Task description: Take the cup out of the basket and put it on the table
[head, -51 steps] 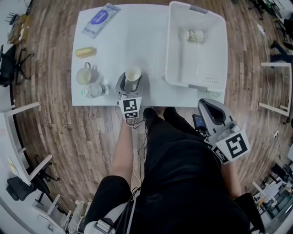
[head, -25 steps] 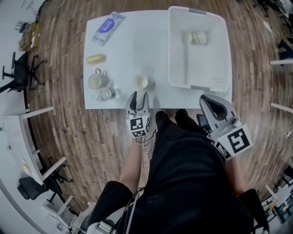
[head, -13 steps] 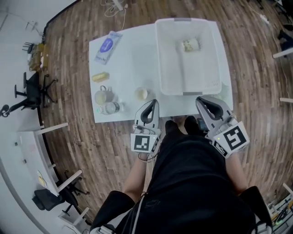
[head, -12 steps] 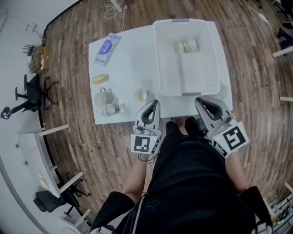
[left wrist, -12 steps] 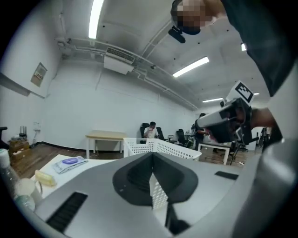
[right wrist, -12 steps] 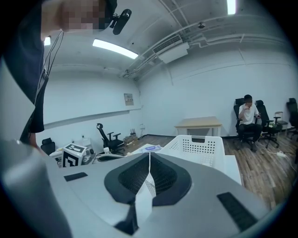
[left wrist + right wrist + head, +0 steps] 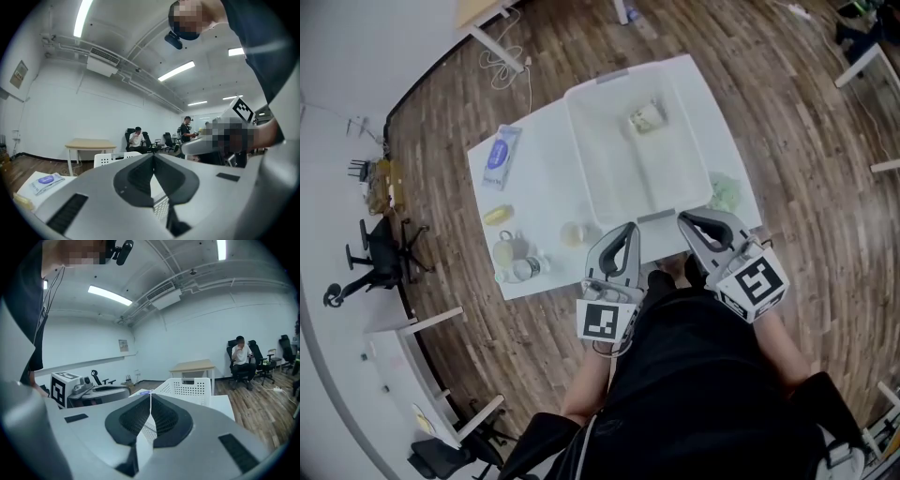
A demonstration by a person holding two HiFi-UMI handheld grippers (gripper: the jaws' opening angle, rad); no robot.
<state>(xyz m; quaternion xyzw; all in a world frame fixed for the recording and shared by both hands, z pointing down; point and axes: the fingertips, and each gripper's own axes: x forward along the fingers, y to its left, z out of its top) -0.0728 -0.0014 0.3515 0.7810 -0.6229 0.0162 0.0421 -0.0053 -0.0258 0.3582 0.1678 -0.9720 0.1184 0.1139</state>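
Note:
The pale paper cup [image 7: 573, 232] stands upright on the white table [image 7: 548, 183], just left of the white basket [image 7: 609, 178]. Both grippers hang over the table's near edge, side by side and apart from the cup. My left gripper [image 7: 627, 228] is shut with nothing in it, as the left gripper view [image 7: 153, 155] confirms. The right gripper [image 7: 682, 217] is also shut and empty, seen again in the right gripper view [image 7: 150, 394]. That view shows the basket [image 7: 185, 386] ahead and the left gripper [image 7: 96, 392] at its left.
A small pale object [image 7: 645, 117] lies in the basket. Left on the table are a blue packet [image 7: 500, 155], a yellow item [image 7: 497, 216], a mug [image 7: 504, 251] and a bottle [image 7: 526, 269]. Something green [image 7: 727, 192] lies right of the basket. People sit at the room's far side.
The left gripper let go of the cup on the table, drew back, shut and rose beside the right gripper. The table now looks smaller and turned in the head view.

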